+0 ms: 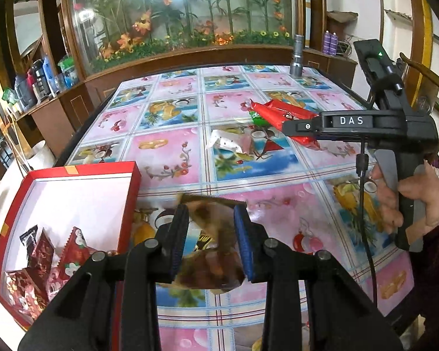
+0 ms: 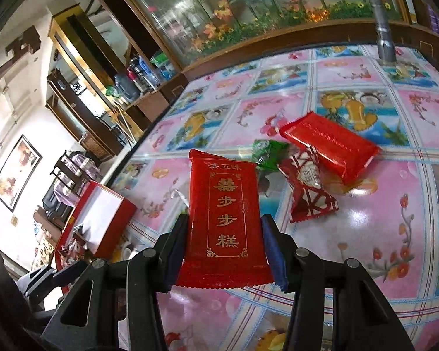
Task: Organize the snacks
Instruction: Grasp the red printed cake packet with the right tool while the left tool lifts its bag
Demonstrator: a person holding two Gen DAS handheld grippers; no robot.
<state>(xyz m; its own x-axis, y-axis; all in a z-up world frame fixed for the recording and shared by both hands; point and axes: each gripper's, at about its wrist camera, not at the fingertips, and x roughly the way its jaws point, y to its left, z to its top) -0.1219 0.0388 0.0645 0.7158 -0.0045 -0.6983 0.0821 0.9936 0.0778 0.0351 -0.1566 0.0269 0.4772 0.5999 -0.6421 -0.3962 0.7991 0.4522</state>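
The red box [image 1: 73, 213] sits at the near-left corner of the table [image 1: 172, 152], its left side close to the table's edge, lid off, white floor bare at the far end and several red-patterned snack packets [image 1: 61, 260] crowded at the near end. Beyond the box, the glossy fruit-and-flower tablecloth runs open toward the far edge, where a metal flashlight [image 1: 296, 55] stands upright, well apart from everything else.

The left gripper [image 1: 211, 242] hangs just right of the box's near-right corner, its blue-padded jaws clamped on a brownish clear-wrapped snack [image 1: 216, 239]; the wrapper is blurred, so its printing cannot be read and its long axis is hard to judge.

Farther right of the box, the right gripper [image 2: 224, 242] is closed on a red snack packet [image 2: 224, 219], pinched across its short sides. Its long axis runs straight away from the gripper, the printed face up, gold Chinese characters "步步糕" reading down it under a smaller line. The tool's side reads "DAS" in the left wrist view.

Past that packet lie a larger plain red packet [image 2: 330, 146], lying diagonally, a green candy [image 2: 266, 152] and a red lattice-printed packet [image 2: 310, 187], all touching or overlapping in one cluster.
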